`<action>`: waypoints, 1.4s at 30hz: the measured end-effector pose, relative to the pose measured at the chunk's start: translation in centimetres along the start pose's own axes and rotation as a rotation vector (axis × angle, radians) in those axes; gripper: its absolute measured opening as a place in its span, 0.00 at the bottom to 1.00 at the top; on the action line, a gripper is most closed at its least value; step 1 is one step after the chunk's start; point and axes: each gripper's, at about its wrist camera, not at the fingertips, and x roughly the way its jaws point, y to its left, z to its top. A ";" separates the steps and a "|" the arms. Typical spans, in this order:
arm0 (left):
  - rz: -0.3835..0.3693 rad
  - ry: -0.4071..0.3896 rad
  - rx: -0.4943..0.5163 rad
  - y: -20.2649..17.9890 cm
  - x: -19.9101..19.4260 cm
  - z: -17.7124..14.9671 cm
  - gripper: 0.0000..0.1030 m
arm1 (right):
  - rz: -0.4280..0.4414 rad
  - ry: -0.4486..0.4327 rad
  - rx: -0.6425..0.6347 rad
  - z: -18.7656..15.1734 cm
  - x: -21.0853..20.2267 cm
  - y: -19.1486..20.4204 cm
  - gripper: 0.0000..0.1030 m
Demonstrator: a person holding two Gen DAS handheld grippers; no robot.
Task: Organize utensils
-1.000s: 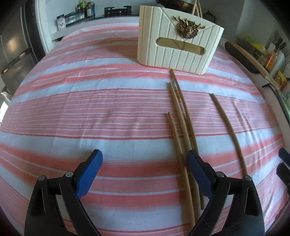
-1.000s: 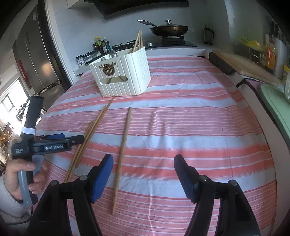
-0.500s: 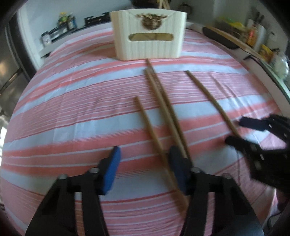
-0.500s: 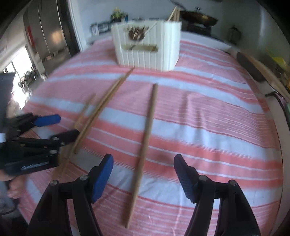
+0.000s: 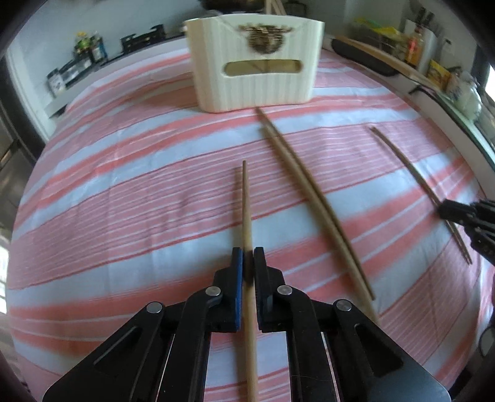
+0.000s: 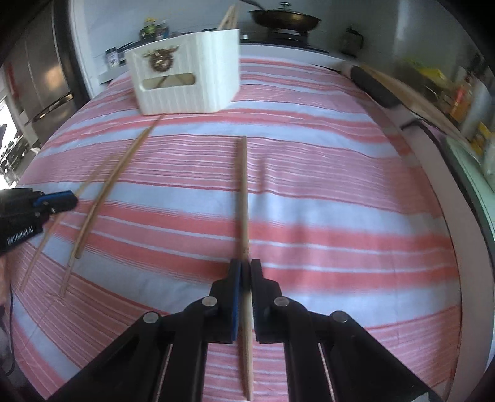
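Several long wooden chopsticks lie on a red-and-white striped cloth. My left gripper [image 5: 247,258] is shut on one chopstick [image 5: 246,204] that points toward the cream utensil basket [image 5: 256,83]. A pair of chopsticks [image 5: 309,191] lies just to its right. My right gripper [image 6: 245,269] is shut on another chopstick [image 6: 243,191], which also shows in the left wrist view [image 5: 411,176]. The basket [image 6: 188,89] stands at the far side with chopsticks sticking out of it. The left gripper shows at the left edge of the right wrist view [image 6: 58,199].
A stove with a pan [image 6: 284,21] stands behind the basket. Jars [image 5: 89,52] line a shelf at the far left. A dark roll and wooden board [image 6: 380,88] lie along the right edge with bottles [image 5: 414,51] beyond. A fridge [image 6: 40,80] is at the left.
Both grippers have moved down to the cloth and closed, each on a chopstick. A second ago both were open above the cloth.
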 end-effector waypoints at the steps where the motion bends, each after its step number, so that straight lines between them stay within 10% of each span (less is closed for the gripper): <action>1: -0.005 0.001 -0.016 0.3 -0.1 -0.1 0.07 | 0.002 -0.002 0.001 -0.1 -0.1 0.0 0.06; 4: -0.010 -0.001 -0.057 0.9 -0.3 -0.6 0.20 | 0.009 -0.013 0.005 -0.3 -0.3 -0.1 0.09; 8: 0.029 -0.011 -0.080 1.1 -0.5 -1.2 0.73 | 0.032 -0.028 0.017 -0.7 -0.1 0.3 0.56; 20: 0.062 0.032 -0.103 2.2 0.3 -1.7 0.93 | 0.005 -0.084 -0.008 -1.4 0.0 0.9 0.60; 42: -0.023 0.127 -0.030 3.9 -0.4 -1.1 0.92 | 0.055 0.084 -0.085 -0.3 0.1 0.5 0.60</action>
